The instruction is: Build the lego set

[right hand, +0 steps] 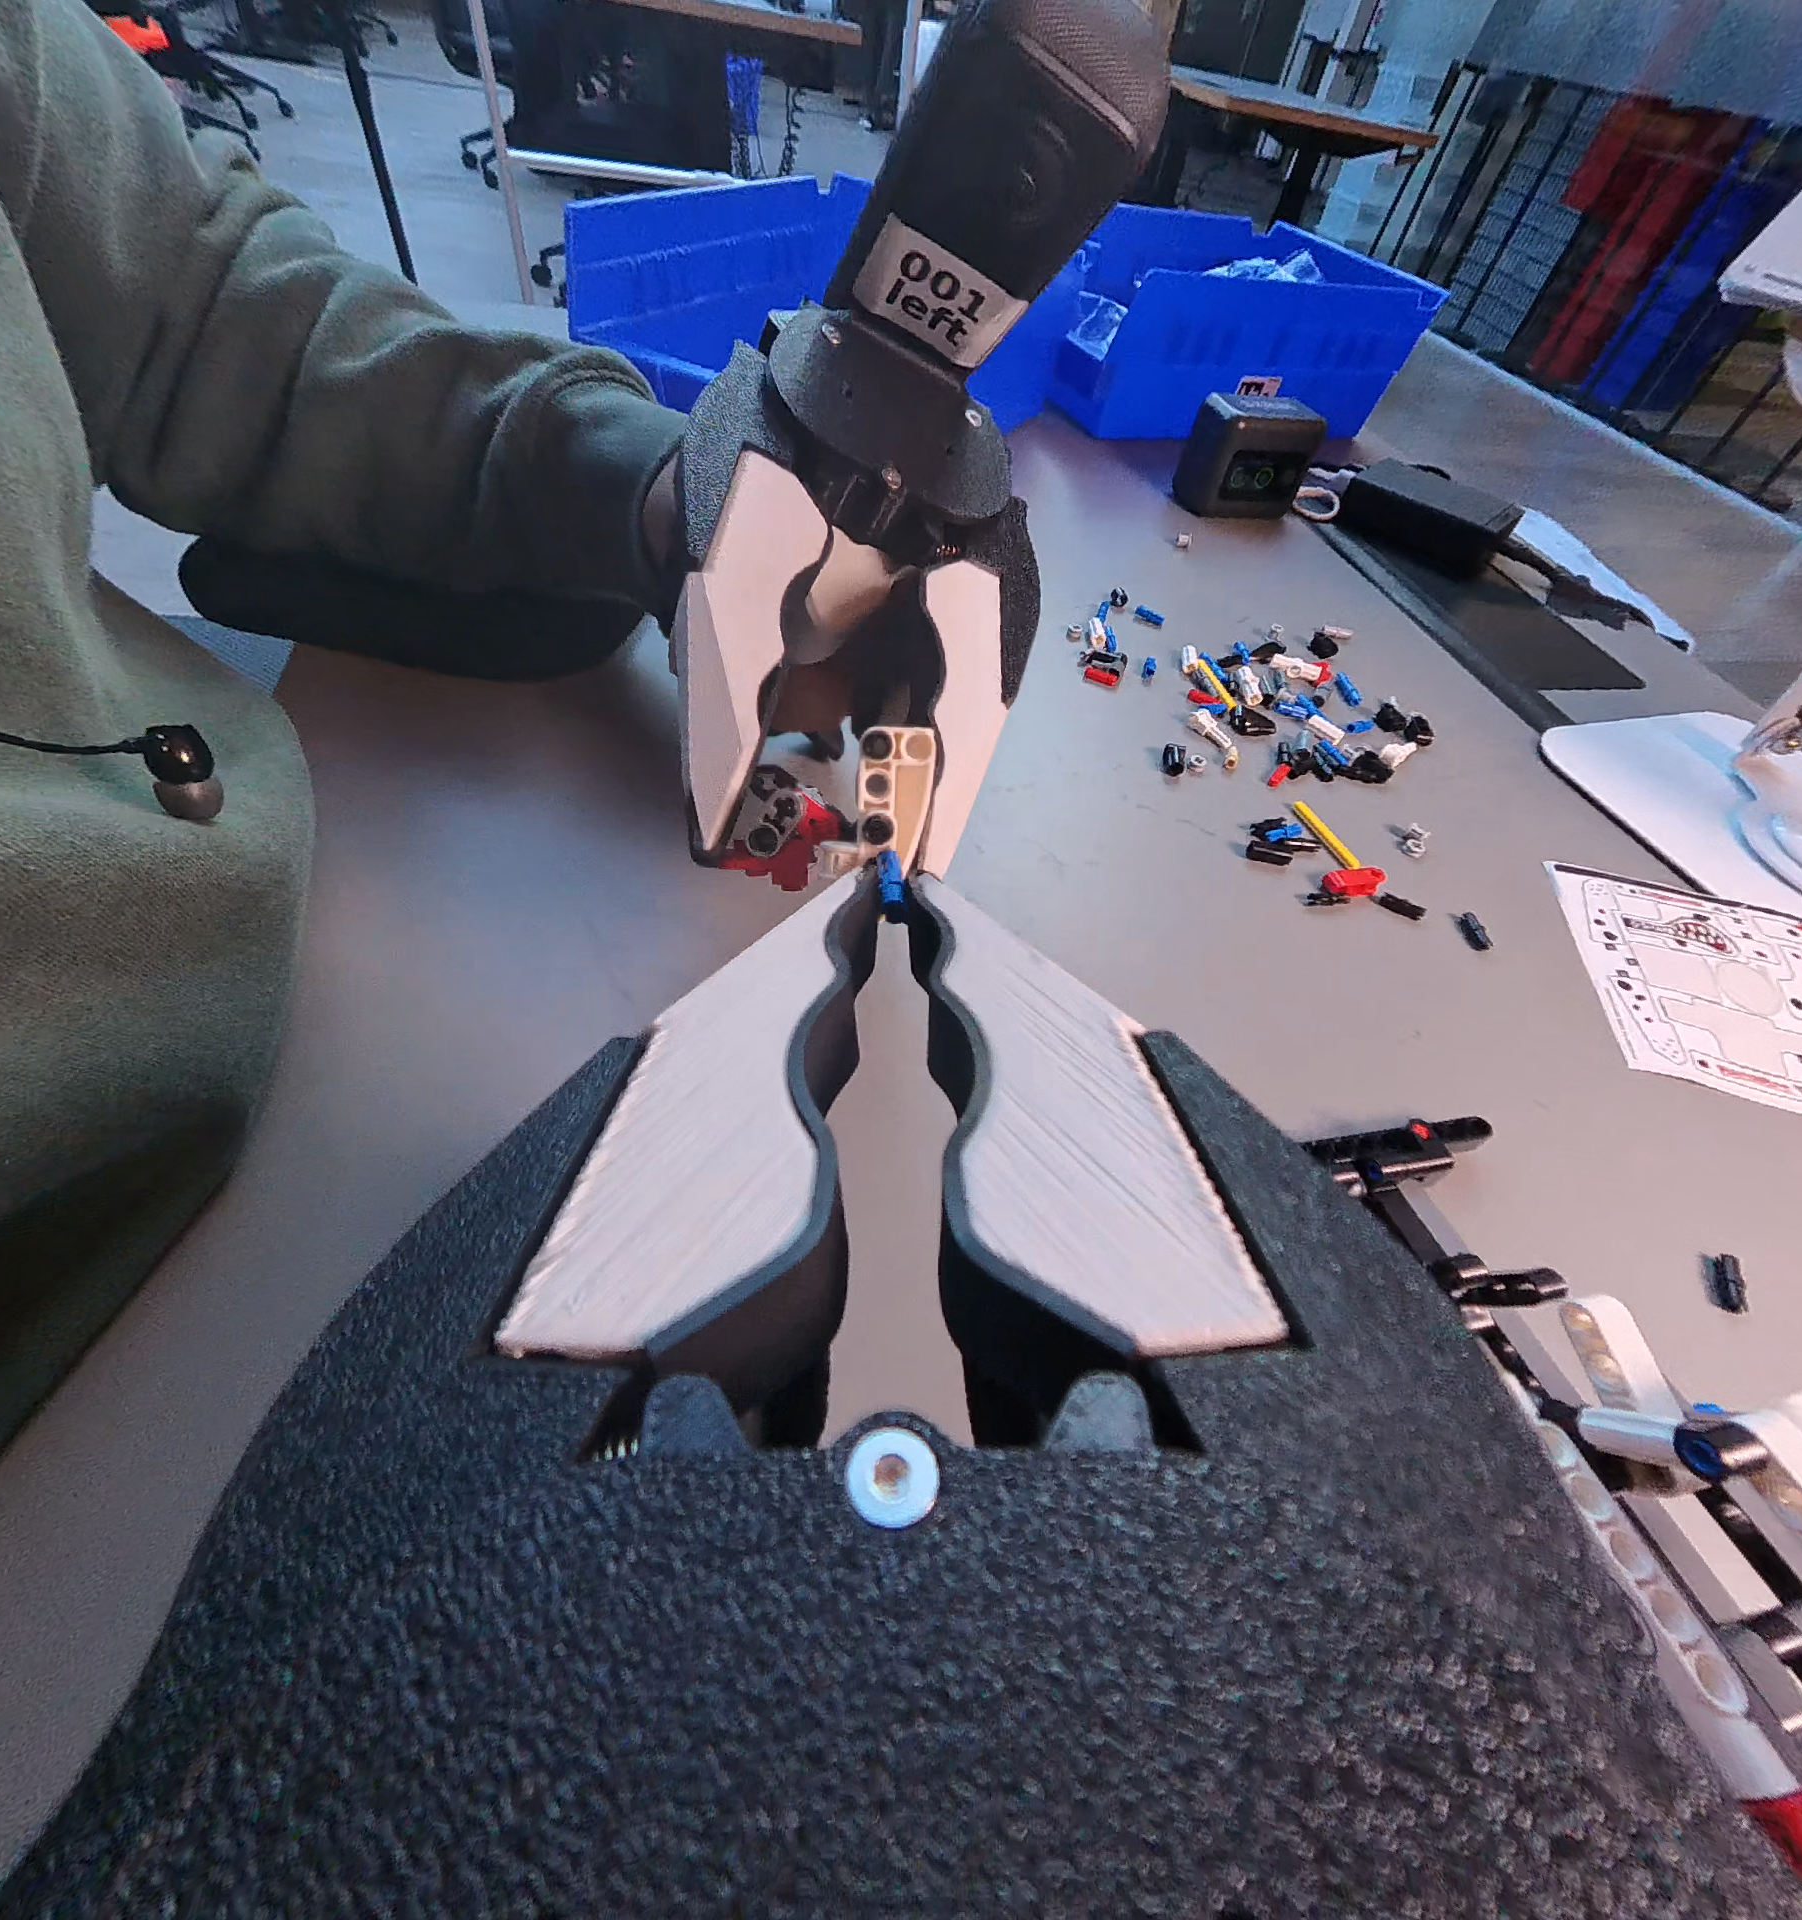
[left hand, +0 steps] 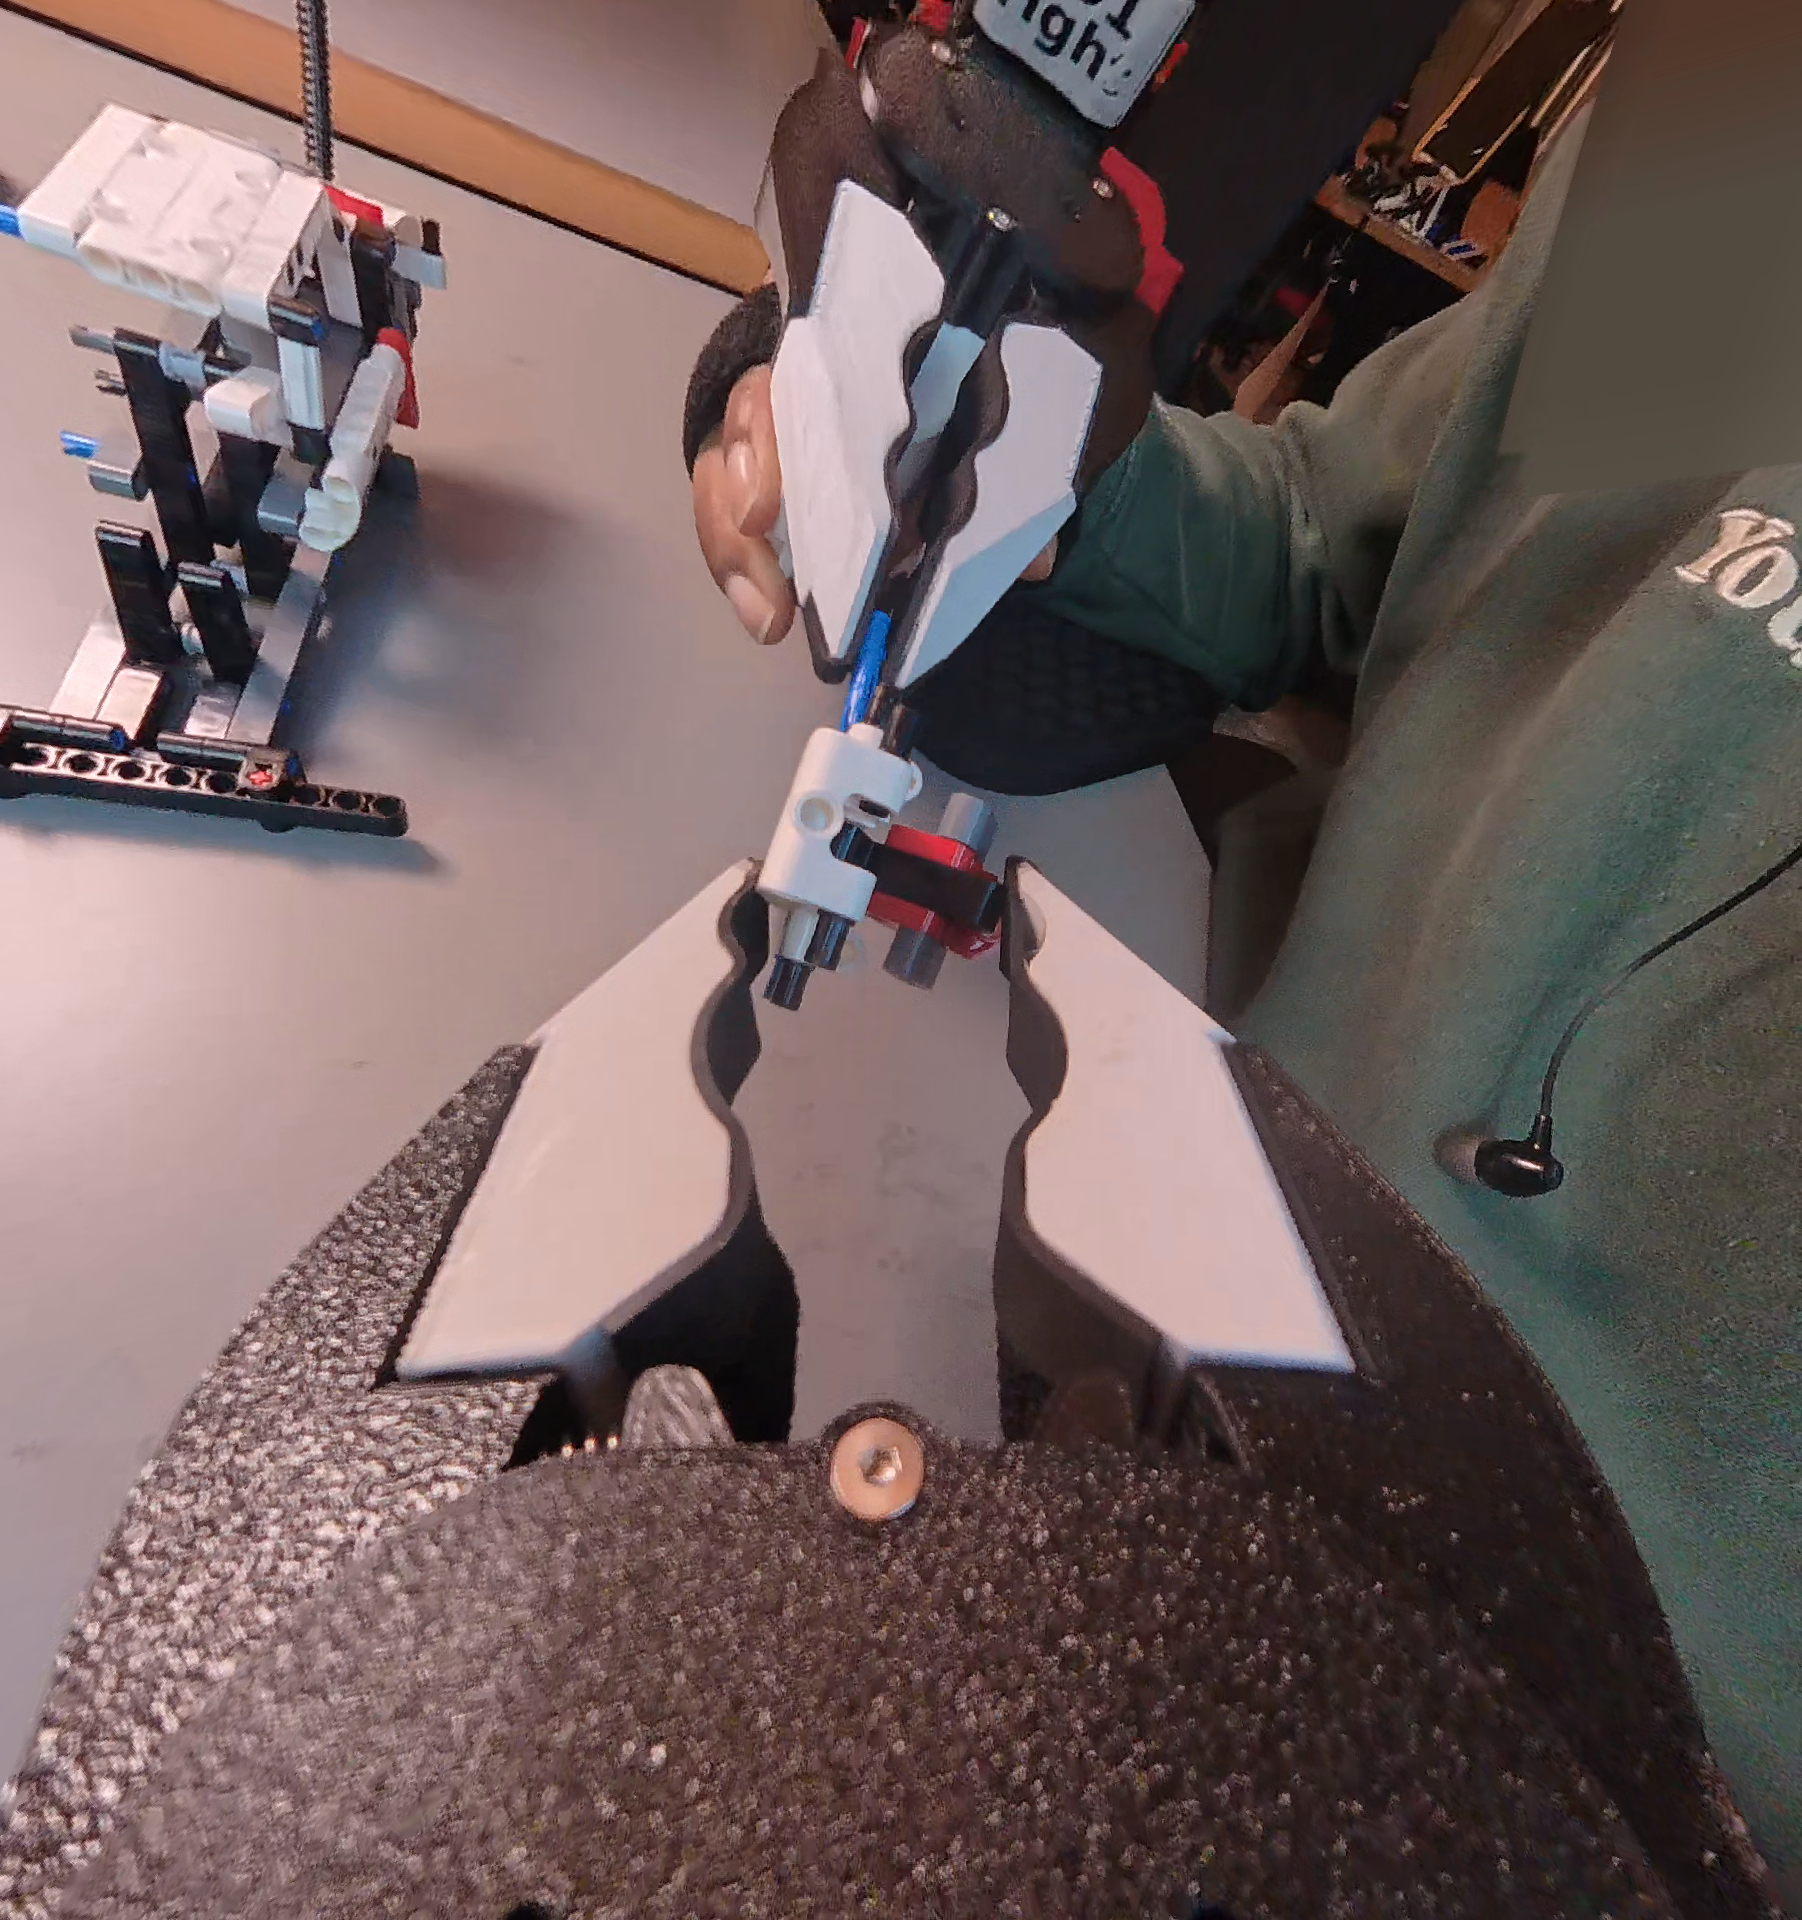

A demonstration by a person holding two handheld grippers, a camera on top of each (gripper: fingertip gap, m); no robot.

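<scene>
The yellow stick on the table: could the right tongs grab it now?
Probably not yet. The right tongs are shut on a blue peg; the yellow stick lies uncovered off to their right.

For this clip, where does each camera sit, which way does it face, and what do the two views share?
Left wrist view: on the left gripper, looking along its fingers at the small white-and-red lego piece it holds, the opposing right gripper, the part-built model; a hand and green sleeve show.
Right wrist view: on the right gripper, facing the left gripper, loose parts and blue bins behind; green sleeve shows.
Shared: both grippers, the small piece, the blue pin, the grey table, the model.
</scene>
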